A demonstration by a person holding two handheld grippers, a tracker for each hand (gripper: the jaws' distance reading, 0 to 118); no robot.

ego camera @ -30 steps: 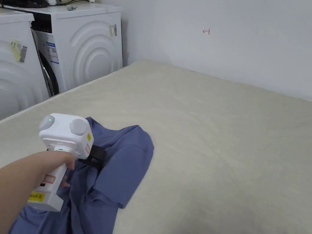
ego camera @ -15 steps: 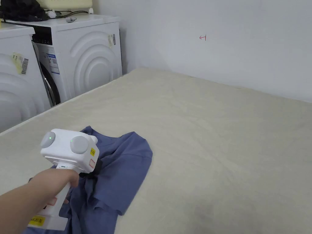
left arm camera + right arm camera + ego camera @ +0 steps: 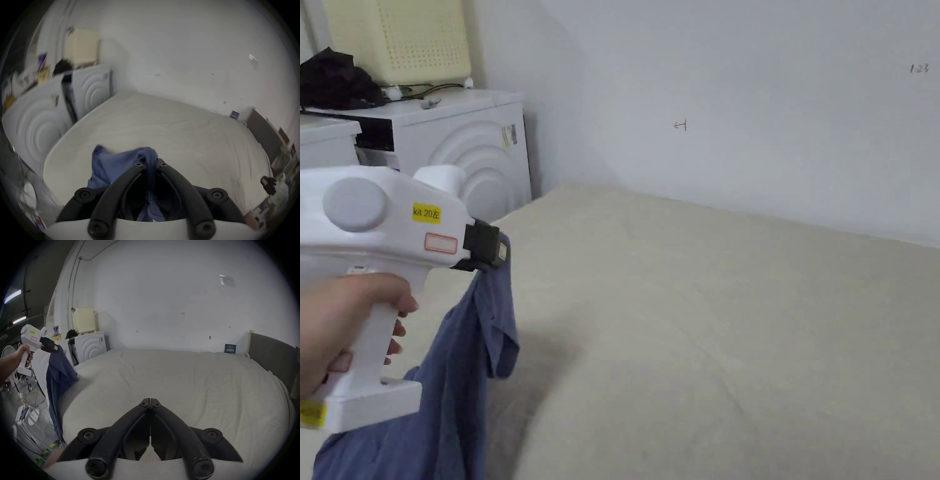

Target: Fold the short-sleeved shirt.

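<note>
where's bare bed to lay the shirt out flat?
Most of the bed is bare: from the blue shirt hanging off the left claw, across to the wall and the dark headboard. Crowded only at the near-left edge, by the hanging shirt and washing machines. Right claw is shut, holding nothing.

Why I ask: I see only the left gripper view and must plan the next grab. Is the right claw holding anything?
Observer: No. The right claw is shut and empty, above the bed.
Operator: How does the shirt hang below my claw?
Observer: From the left claw, the shirt hangs in one long bunch, down alongside the bed's near corner.
</note>
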